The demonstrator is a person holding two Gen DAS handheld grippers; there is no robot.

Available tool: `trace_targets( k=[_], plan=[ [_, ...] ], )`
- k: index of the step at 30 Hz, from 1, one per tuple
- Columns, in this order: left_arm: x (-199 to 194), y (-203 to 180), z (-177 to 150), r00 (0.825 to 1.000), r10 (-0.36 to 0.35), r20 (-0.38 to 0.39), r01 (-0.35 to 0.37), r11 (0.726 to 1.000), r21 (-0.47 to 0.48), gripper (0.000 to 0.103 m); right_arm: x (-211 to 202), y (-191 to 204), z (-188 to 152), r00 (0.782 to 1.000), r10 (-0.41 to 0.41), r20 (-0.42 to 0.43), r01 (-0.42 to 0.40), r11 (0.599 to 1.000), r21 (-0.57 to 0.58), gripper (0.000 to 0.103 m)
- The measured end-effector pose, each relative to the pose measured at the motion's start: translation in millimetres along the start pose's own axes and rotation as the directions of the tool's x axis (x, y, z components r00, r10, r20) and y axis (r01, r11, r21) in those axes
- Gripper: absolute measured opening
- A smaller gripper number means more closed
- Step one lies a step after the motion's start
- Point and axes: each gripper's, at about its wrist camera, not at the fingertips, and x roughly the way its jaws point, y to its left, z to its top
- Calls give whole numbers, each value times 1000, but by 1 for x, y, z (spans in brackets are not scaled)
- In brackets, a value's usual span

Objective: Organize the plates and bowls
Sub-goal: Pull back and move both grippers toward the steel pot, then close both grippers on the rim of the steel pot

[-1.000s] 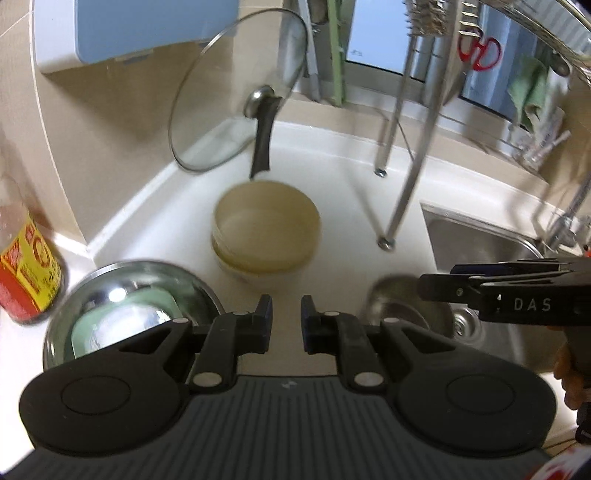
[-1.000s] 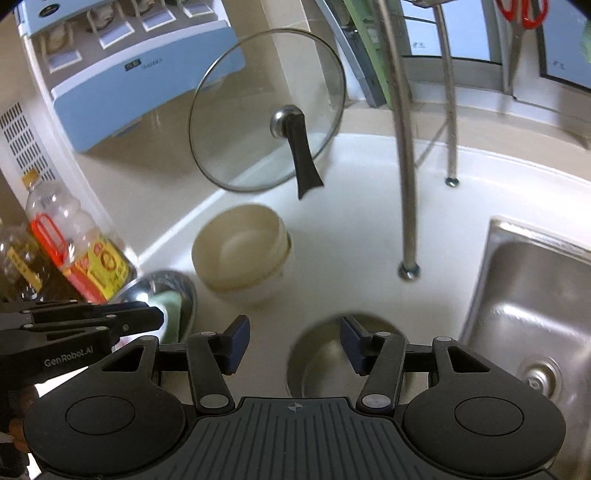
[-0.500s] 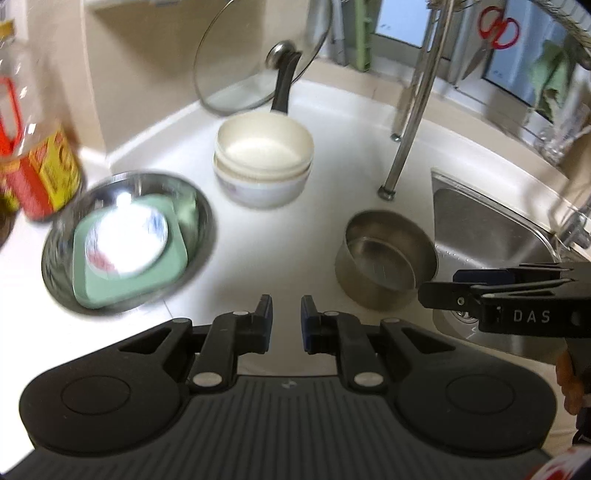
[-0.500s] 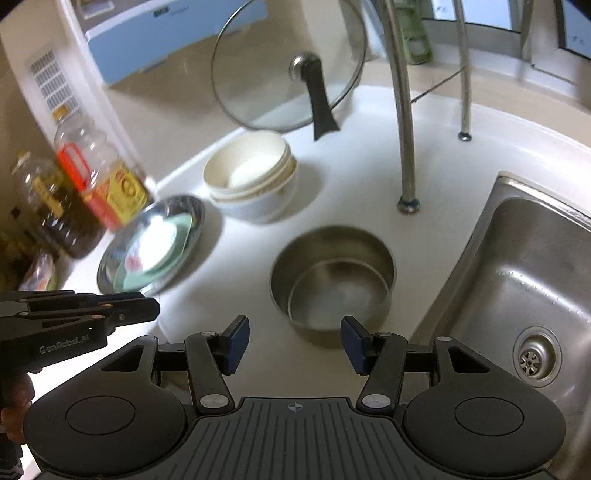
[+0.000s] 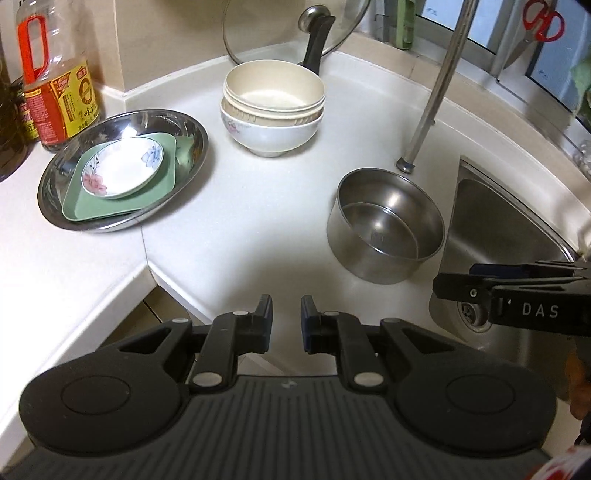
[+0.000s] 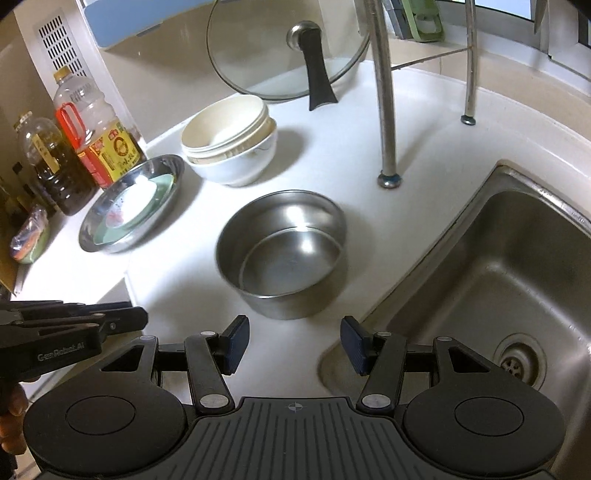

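A stack of cream and white bowls [image 5: 273, 110] [image 6: 229, 144] stands at the back of the white counter. Left of it a shallow steel plate [image 5: 51, 206] [image 6: 110, 247] holds a green square plate [image 5: 110, 206] with a floral saucer [image 5: 122, 168] on top. A deep steel bowl [image 5: 384, 206] [image 6: 280, 236] sits beside the sink. My left gripper [image 5: 286, 314] [image 6: 144, 317] hovers over the counter's front edge, nearly shut with nothing in it. My right gripper [image 6: 293, 339] [image 5: 439, 286] is open and empty, just short of the steel bowl.
A glass lid [image 5: 288, 22] leans on the back wall behind the bowls. Oil bottles [image 5: 55, 92] stand at the far left. The steel sink [image 6: 498, 277] lies to the right, and a rack's metal pole [image 6: 384, 92] stands on the counter beside it.
Both grippers have drawn back from the wall and sunk, so the steel bowl, the plates and the counter's front edge have come into view. Neither gripper's opening has changed.
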Motion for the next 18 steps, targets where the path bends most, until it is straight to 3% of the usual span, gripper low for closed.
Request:
trace_targets(
  k=[8,18],
  plan=[
    [6,-15,13,1000,-3,23,3,1000,-9,13,6,-22,18,999,-34,36,33,999,30,55],
    [28,-26,37,997,-76,17,76,996,37,13,18,-23,32,997,-37,61,33,997,72,55]
  ],
)
